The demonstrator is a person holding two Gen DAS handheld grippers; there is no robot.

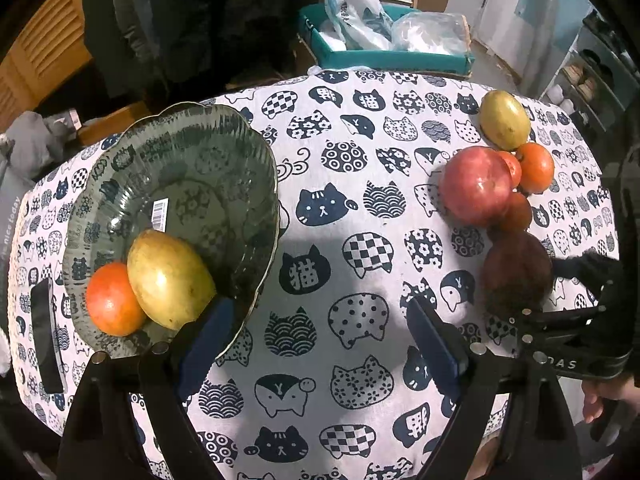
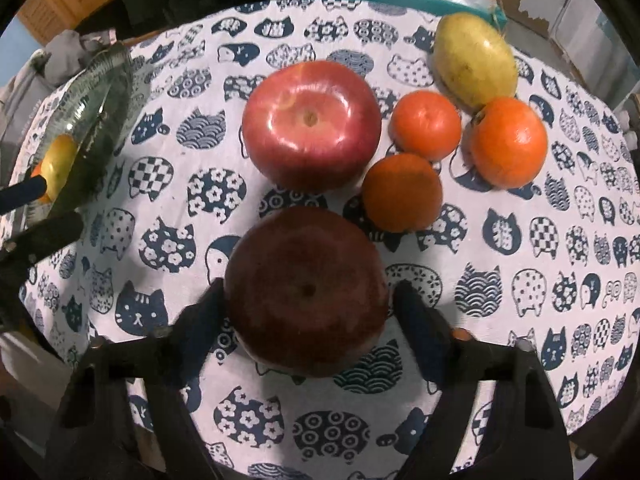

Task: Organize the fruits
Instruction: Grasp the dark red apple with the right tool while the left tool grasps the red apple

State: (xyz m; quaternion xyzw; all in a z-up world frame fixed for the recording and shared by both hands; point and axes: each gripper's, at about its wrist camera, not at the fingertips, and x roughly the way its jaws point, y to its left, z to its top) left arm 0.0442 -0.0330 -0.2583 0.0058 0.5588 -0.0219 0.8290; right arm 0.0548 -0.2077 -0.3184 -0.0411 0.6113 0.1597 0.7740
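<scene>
I had the right gripper pointed down over the cat-print tablecloth, its jaws straddling a dark red apple in shadow; the left finger looked against its side, the right a hair off. Beyond it sat a brighter red apple, three orange fruits beside it, and a yellow-green mango at the far edge. At left, the glass bowl held a yellow fruit, with the left gripper's fingers near it.
</scene>
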